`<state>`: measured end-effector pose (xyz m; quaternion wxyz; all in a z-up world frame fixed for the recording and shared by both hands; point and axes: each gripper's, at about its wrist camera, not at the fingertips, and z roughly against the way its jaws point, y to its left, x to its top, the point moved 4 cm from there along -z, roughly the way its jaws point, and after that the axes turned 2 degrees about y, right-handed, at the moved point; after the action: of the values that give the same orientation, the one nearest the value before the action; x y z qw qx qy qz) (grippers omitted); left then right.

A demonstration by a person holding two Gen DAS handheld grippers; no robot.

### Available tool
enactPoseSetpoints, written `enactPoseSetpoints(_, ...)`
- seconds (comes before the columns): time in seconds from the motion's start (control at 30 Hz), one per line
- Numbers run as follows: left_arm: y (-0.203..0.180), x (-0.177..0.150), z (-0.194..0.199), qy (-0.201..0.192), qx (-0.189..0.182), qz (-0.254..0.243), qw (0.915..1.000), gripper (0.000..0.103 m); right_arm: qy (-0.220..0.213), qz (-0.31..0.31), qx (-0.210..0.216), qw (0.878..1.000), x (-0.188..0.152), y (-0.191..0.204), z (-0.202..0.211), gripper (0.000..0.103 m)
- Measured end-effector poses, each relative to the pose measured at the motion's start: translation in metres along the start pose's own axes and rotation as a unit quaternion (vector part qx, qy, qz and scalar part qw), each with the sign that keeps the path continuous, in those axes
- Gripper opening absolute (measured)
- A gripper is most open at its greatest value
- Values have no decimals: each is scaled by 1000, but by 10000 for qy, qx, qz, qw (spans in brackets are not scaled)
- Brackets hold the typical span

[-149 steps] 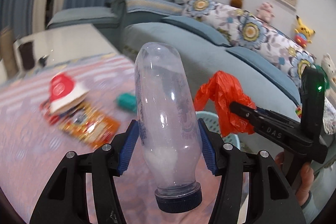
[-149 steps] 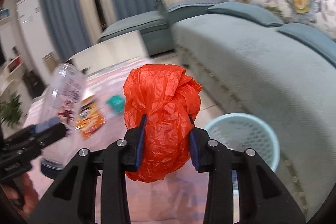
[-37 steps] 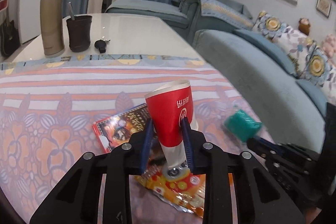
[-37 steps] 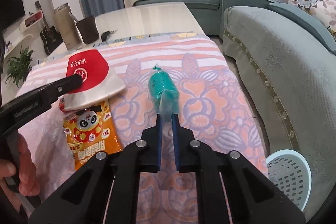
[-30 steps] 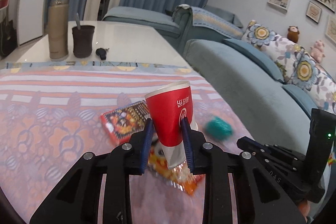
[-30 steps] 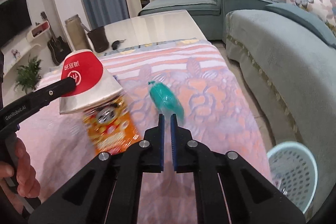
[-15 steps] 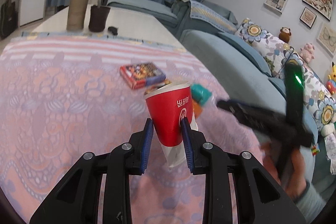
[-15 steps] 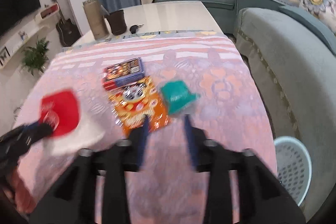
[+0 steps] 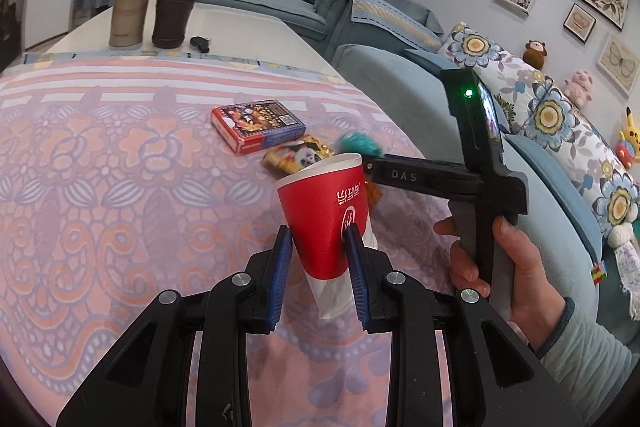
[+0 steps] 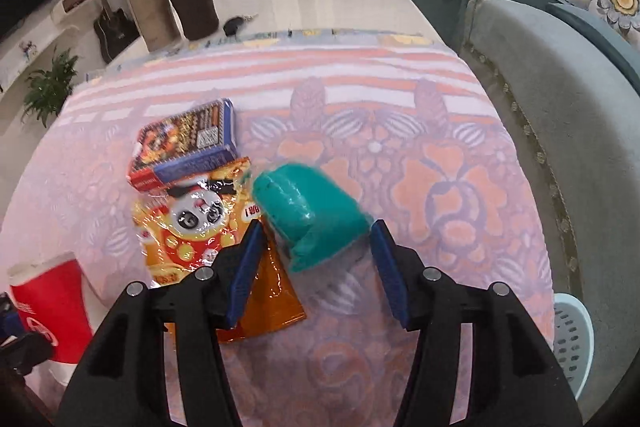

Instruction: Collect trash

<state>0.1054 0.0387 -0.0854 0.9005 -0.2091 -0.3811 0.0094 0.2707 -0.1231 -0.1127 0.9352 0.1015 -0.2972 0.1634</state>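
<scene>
Left gripper (image 9: 318, 241) clamped on red paper cup (image 9: 326, 215), cup upright, mouth tilted toward twelve o'clock. Right gripper (image 10: 316, 247) jaws opening, pads clear of teal wrapper (image 10: 310, 215) lying between them on patterned cloth (image 10: 400, 155). Orange snack packet (image 10: 208, 227) touching wrapper at nine o'clock, partly under left pad. Red-blue box (image 10: 186, 143) at ten o'clock, overlapping packet's top edge. Pale blue basket (image 10: 572, 331) at four o'clock, off cloth beside sofa (image 10: 560, 87).
</scene>
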Motion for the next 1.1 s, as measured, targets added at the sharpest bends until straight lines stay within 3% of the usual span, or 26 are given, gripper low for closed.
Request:
enactPoseSetpoints(0.13,-1,0,0,-23,-73,-19,10000,26,-265,45,-37,9996,6,-4,13,70)
enactPoseSetpoints(0.23,-1,1,0,-42,-135,-8,9999,26,-322,160,34,9993,14,-3,15,70)
enactPoseSetpoints(0.33,0,1,-3,-30,-151,4,9999,26,-16,347,174,9992,19,3,-2,69)
enactPoseSetpoints(0.4,0,0,-4,-11,-157,-2,9999,26,231,317,276,9988,16,4,-15,55)
enactPoseSetpoints(0.47,0,-1,-6,12,-151,-11,9999,26,145,300,247,9991,15,3,-13,43)
enactPoseSetpoints(0.6,-6,1,-5,-9,-229,-55,9997,26,-75,83,332,9994,11,-4,2,40)
enactPoseSetpoints(0.8,-39,14,0,-118,-463,-318,9984,26,-632,-272,273,9973,-5,-30,66,40)
enactPoseSetpoints(1.1,-141,48,-8,-242,-946,-1271,9871,26,-1303,-1206,-496,9829,-48,-122,173,40)
